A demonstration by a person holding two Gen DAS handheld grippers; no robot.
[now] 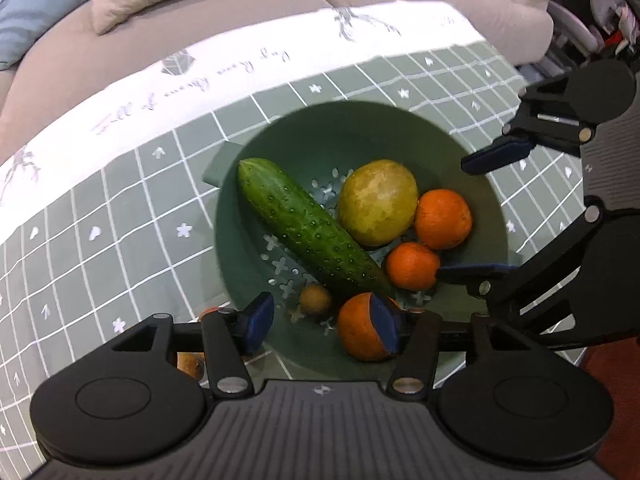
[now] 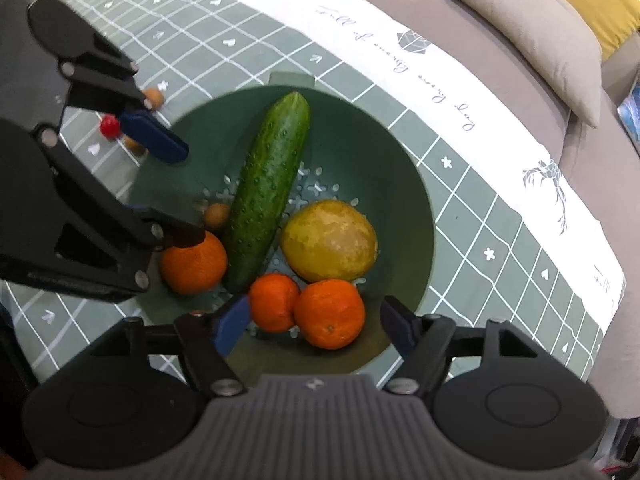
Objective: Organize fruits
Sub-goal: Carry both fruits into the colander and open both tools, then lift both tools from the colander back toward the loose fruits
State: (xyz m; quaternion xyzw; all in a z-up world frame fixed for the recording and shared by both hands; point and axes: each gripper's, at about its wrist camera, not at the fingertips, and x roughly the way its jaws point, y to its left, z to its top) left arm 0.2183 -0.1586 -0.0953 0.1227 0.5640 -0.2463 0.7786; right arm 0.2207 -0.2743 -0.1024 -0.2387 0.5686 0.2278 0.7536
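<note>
A green colander bowl [image 1: 304, 128] [image 2: 404, 184] holds a cucumber [image 1: 308, 232] [image 2: 266, 192], a yellow-green fruit [image 1: 378, 202] [image 2: 330, 240], three oranges and a small brown fruit [image 1: 315, 299] [image 2: 216, 216]. My left gripper [image 1: 323, 322] [image 2: 176, 190] hangs open over the bowl's near side; the brown fruit lies below its gap, and one finger overlaps an orange [image 1: 360, 332] [image 2: 194, 266]. My right gripper [image 2: 316, 324] [image 1: 466, 216] is open above the other two oranges [image 2: 274, 302] [image 2: 330, 314]; its pads do not press them.
The bowl stands on a green checked tablecloth [image 1: 120, 216] with a white border. A small red fruit [image 2: 109, 126] and small brown fruits [image 2: 154, 98] [image 1: 190, 364] lie on the cloth beside the bowl. Beyond the table is a grey sofa with cushions [image 2: 520, 20].
</note>
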